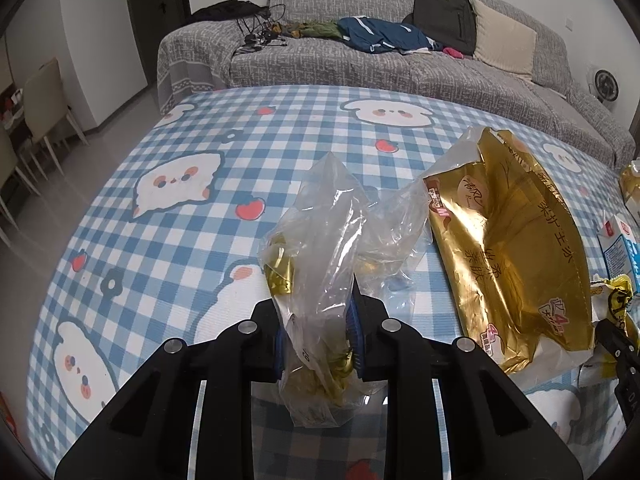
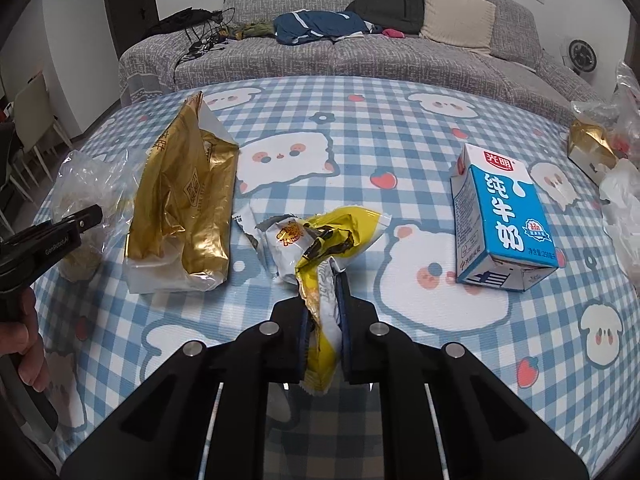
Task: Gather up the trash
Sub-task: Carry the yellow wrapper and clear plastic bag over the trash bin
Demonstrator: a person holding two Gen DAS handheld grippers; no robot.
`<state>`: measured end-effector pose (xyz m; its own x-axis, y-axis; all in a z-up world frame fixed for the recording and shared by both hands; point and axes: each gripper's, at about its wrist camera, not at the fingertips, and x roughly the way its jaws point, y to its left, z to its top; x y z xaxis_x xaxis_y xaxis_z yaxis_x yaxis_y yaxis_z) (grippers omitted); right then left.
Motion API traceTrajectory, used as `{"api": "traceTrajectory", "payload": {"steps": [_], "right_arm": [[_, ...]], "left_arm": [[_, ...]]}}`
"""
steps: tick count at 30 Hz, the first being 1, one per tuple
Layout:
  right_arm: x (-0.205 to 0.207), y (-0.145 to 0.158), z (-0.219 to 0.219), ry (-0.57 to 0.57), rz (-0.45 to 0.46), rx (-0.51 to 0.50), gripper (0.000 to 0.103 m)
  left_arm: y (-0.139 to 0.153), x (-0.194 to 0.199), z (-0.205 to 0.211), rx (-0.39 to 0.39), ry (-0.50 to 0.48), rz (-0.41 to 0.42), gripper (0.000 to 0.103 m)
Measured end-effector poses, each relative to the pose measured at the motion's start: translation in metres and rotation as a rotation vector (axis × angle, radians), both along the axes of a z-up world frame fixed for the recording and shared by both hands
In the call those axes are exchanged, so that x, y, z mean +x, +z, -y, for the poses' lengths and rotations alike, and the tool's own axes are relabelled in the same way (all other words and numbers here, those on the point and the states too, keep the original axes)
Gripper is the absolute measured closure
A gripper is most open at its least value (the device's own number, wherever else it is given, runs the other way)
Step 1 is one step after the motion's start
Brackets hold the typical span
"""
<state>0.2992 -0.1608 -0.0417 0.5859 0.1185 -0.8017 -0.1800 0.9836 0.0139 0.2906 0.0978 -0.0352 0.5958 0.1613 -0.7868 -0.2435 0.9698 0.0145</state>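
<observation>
My left hand-held gripper (image 1: 318,344) clamps a crumpled clear plastic bag (image 1: 320,248) at lower centre. My right hand-held gripper (image 2: 324,336) pinches a crinkled yellow foil wrapper (image 2: 332,240); a blue-and-white milk carton (image 2: 500,216) lies to its right.

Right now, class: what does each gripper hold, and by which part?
The left gripper pinches the clear plastic bag near its lower end. The right gripper pinches the yellow snack wrapper by its near end.

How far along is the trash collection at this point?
Done: nothing visibly binned; no bin in view. In hand: the left hand-held gripper is shut on a clear plastic bag, the right hand-held gripper on a yellow wrapper. Left on the table: the gold package, milk carton and wrappers at the right edge.
</observation>
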Motion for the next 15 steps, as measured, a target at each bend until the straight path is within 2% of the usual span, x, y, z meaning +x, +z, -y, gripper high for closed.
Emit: {"api": "traceTrajectory", "payload": {"steps": [15], "right_arm": [[-0.033,0.014,0.013,-0.039,0.010,0.031,0.096]], "left_arm": [[0.012,-0.035,0.010,-0.003,-0.009,0.015,0.080]]}}
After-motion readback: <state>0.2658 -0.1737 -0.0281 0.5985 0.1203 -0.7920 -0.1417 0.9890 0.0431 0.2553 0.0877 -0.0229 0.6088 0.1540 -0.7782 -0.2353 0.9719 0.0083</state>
